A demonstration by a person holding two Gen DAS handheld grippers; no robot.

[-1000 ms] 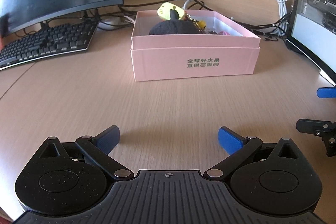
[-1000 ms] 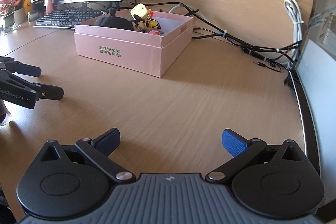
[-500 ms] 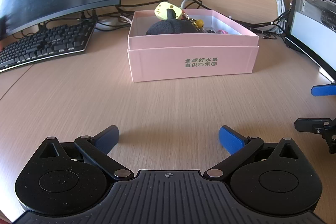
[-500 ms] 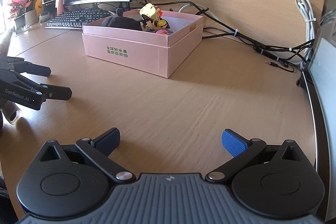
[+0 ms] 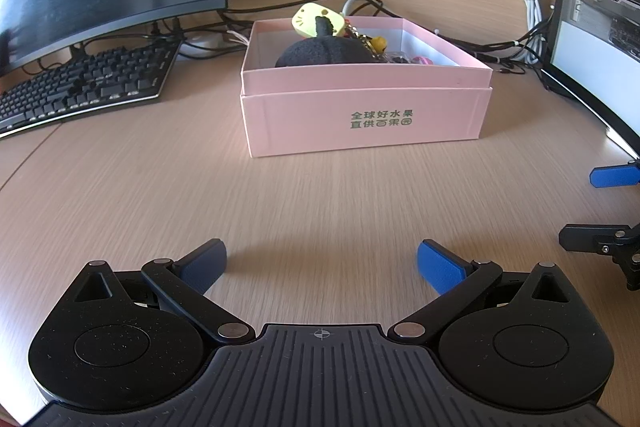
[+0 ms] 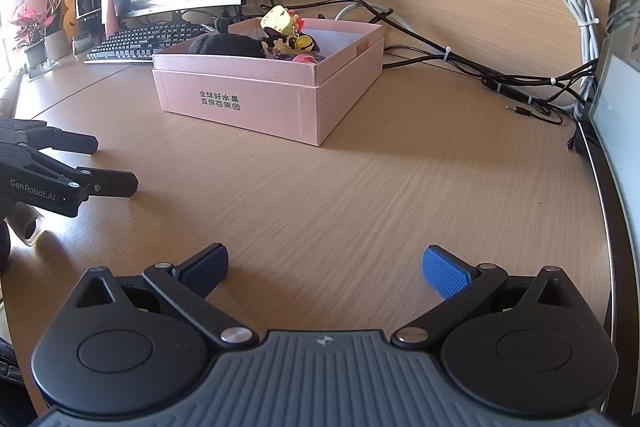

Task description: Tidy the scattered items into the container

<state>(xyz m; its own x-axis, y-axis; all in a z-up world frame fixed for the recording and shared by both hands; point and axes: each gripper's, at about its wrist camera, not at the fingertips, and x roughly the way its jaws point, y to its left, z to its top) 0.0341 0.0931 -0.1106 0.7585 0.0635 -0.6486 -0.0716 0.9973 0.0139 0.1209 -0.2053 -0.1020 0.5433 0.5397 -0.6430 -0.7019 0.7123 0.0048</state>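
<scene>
1. Hovering low over the bare counter (image 5: 320, 195), the left tool (image 5: 322, 263) has its jaws spread wide and holds nothing.
2. The right tool (image 6: 326, 267) is likewise spread and empty.
3. The pink box (image 5: 364, 119) sits in the upper middle of both frames, already holding a black plush (image 5: 324, 53), a yellow charm (image 5: 316, 21) and small trinkets (image 6: 298, 49).
4. No loose item shows on the counter, so the tidying looks finished or nearly so.
5. The next move calls for checking outside these views for strays.
</scene>
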